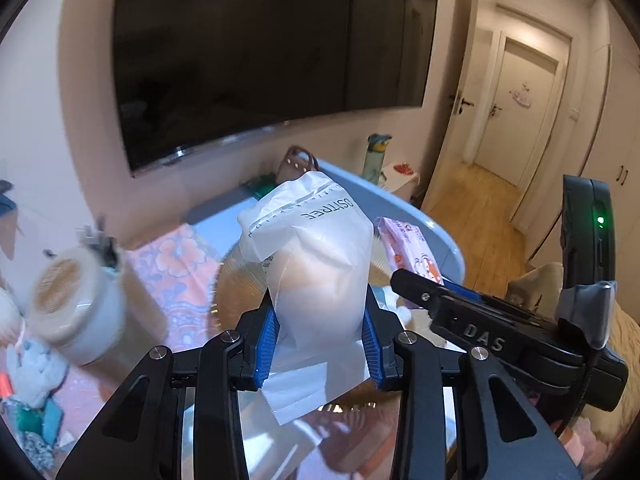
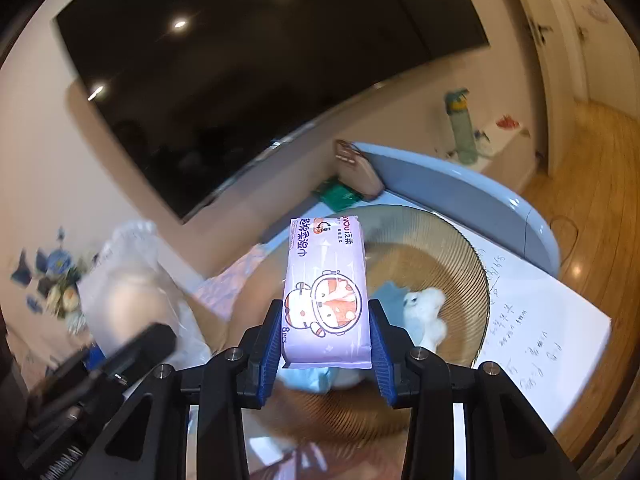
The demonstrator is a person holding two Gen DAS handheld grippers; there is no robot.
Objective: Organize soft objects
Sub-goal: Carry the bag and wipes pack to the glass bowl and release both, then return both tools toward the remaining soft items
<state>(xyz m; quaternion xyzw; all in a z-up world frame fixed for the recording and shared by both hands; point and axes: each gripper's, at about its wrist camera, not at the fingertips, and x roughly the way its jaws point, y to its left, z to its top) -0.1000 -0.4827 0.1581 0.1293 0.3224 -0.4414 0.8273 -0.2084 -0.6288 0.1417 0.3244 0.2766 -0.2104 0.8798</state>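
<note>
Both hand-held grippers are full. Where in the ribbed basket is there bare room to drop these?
In the ribbed basket, the back and right wall, beyond the white plush toy, look bare. The near left, under the wipes pack, is crowded with blue cloth. The white bag hides the basket from the left.

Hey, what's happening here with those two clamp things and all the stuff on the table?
A person is tidying soft things with two hand-held grippers. The left gripper is clamped on a white plastic bag, and the right gripper on a pink pack of wipes. Both are held above a ribbed round basket, which already holds a white plush toy.
</note>
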